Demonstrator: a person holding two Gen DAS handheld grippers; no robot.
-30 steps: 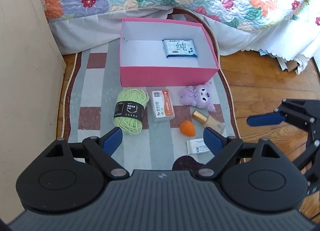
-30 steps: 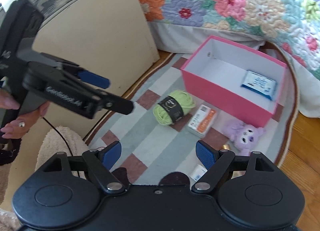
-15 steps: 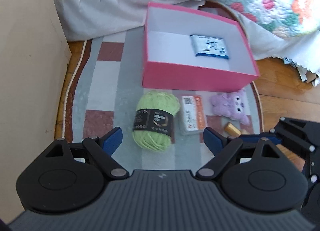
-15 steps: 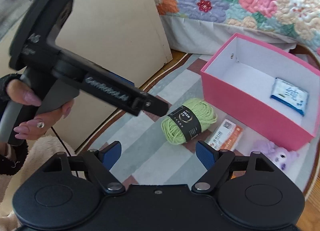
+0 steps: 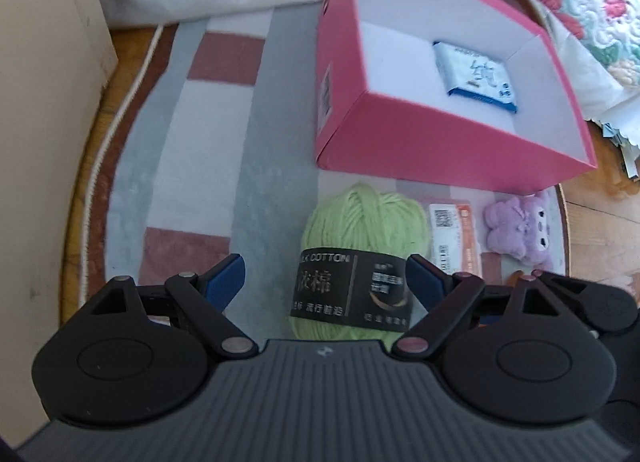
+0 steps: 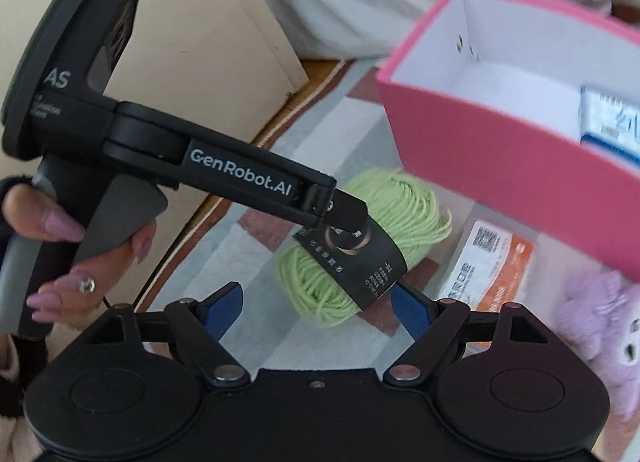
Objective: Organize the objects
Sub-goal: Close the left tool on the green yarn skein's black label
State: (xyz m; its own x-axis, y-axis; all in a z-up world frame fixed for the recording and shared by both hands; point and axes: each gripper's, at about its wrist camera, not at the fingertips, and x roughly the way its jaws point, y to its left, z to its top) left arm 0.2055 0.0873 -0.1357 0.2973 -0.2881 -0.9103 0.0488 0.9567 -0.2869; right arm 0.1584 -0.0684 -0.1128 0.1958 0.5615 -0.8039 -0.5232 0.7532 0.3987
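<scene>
A green yarn ball (image 5: 360,258) with a black label lies on the rug in front of the pink box (image 5: 440,142). My left gripper (image 5: 326,282) is open, its blue fingers on either side of the yarn, right above it. In the right wrist view the left gripper's finger (image 6: 344,214) reaches over the yarn ball (image 6: 360,246). My right gripper (image 6: 316,302) is open and empty, near the yarn's front. A blue-white packet (image 5: 476,78) lies inside the box.
An orange-white packet (image 5: 452,234) and a purple plush toy (image 5: 520,230) lie right of the yarn on the striped rug (image 5: 200,142). A beige panel (image 5: 40,102) stands at the left. A floral quilt (image 5: 592,2) hangs behind the box.
My left gripper has moved forward and down until its open fingers straddle the yarn ball. My right gripper has also moved closer to the yarn.
</scene>
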